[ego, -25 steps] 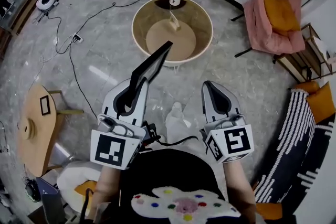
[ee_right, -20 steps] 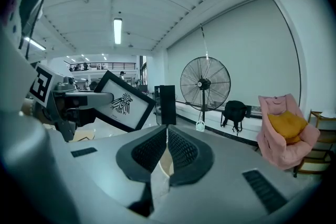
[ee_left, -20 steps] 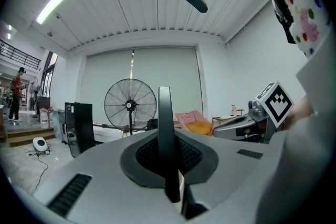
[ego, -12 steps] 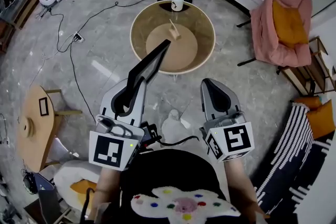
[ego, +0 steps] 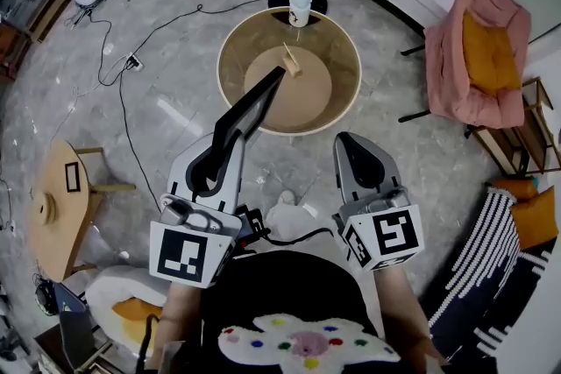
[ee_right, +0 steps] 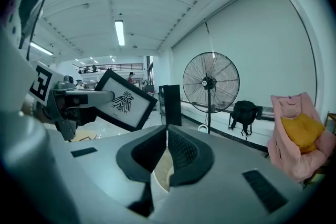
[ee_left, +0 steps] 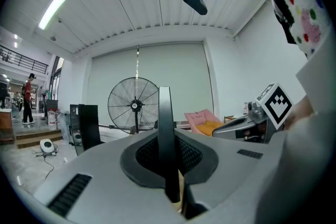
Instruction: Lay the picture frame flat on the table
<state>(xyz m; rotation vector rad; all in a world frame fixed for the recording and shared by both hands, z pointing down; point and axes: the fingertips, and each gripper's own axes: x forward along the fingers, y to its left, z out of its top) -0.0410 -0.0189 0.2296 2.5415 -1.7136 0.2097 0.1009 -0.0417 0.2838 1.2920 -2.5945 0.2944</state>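
My left gripper [ego: 223, 141] is shut on the lower edge of a black picture frame [ego: 254, 108], which slants up and forward over the near rim of the round wooden table [ego: 231, 38]. In the left gripper view the frame [ee_left: 165, 123] shows edge-on, clamped between the pads. From the right gripper view its face [ee_right: 124, 101] is white with a black bird print. My right gripper [ego: 352, 150] hangs beside it over the floor, shut with nothing in it [ee_right: 166, 136]. A small wooden piece [ego: 291, 59] stands on the table's inner disc.
A standing fan [ee_right: 210, 83] with a black base and a white cup [ego: 300, 1] is behind the table. A pink armchair [ego: 478, 57] is at the right, a low wooden side table [ego: 54, 206] at the left. Cables [ego: 123, 66] run across the floor.
The round table has drawn closer in the head view as both grippers moved forward together. The frame stays clamped in the left gripper at the same slant.
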